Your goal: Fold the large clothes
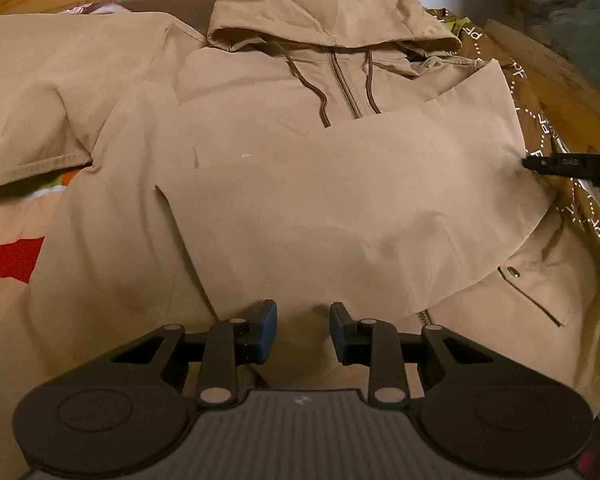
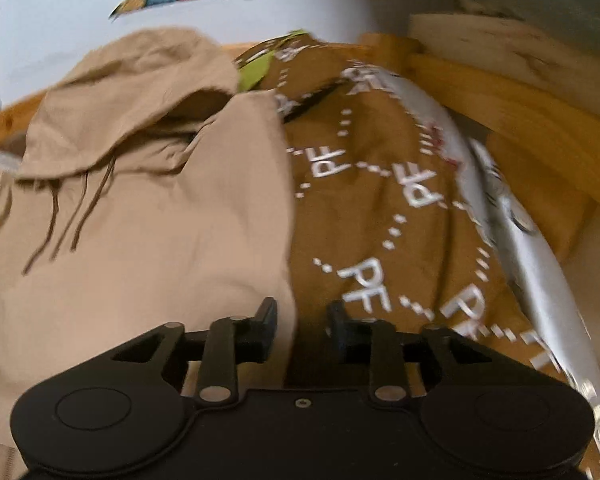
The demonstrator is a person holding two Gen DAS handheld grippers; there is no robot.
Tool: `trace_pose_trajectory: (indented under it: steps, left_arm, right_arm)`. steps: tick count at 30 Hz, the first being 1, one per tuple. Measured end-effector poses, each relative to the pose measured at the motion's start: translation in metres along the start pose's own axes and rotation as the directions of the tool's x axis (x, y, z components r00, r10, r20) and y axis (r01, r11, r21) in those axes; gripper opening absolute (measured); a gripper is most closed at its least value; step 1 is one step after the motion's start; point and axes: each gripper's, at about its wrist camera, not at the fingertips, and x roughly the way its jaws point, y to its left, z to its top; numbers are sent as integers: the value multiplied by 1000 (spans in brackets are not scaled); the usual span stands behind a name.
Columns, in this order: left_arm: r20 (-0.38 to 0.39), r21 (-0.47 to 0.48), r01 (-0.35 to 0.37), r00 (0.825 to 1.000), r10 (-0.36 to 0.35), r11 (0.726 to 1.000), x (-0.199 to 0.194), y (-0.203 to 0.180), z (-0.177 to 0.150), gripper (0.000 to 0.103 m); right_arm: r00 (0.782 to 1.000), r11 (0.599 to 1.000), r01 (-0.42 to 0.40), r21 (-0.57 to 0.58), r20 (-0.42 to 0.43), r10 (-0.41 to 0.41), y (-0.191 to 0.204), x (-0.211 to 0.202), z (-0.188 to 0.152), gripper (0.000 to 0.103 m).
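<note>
While the left gripper (image 1: pixel 303 330) hovers part-open and empty over the near hem, the beige hooded jacket (image 1: pixel 300 200) lies spread flat just beyond its fingertips, hood (image 1: pixel 324 12) at the far end, one sleeve folded across the chest. The right gripper (image 2: pixel 303 330) is also parted, gripping nothing, straddling the jacket's right edge where it meets a brown printed cloth (image 2: pixel 380 220). Wooden frame (image 2: pixel 520 128) far right.
</note>
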Motion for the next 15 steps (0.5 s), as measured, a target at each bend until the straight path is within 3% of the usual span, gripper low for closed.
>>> trace_pose_trajectory:
  steps: [2, 4, 6, 8, 10, 12, 13, 15]
  left_arm:
    - [-4, -37, 13, 1000, -13, 999, -5, 3, 3, 42]
    - [17, -81, 19, 1000, -18, 997, -19, 12, 4, 59]
    - [68, -123, 4, 998, 5, 992, -41, 28, 5, 73]
    - [109, -169, -28, 993, 47, 985, -64, 45, 3, 84]
    - [134, -223, -85, 984, 117, 971, -87, 67, 5, 88]
    - [158, -301, -168, 962, 222, 939, -112, 92, 6, 90]
    - [169, -347, -207, 946, 278, 915, -125, 106, 7, 91]
    - [197, -442, -274, 899, 391, 854, -147, 131, 10, 92]
  right_arm:
    - [1000, 1000, -16, 20, 12, 16, -4, -24, -10, 66]
    - [999, 999, -25, 35, 25, 25, -2, -47, -24, 81]
    - [995, 997, -60, 41, 86, 57, 5, -76, -45, 86]
    - [986, 996, -80, 42, 152, 73, 18, -100, -65, 100]
    - [971, 993, -111, 41, 220, 99, 32, -118, -82, 102]
    - [966, 988, -150, 49, 222, 135, 46, -125, -89, 102]
    - [960, 978, -204, 34, 200, 194, 54, -124, -93, 102]
    - [942, 960, -278, -4, 192, 274, 67, -122, -98, 102]
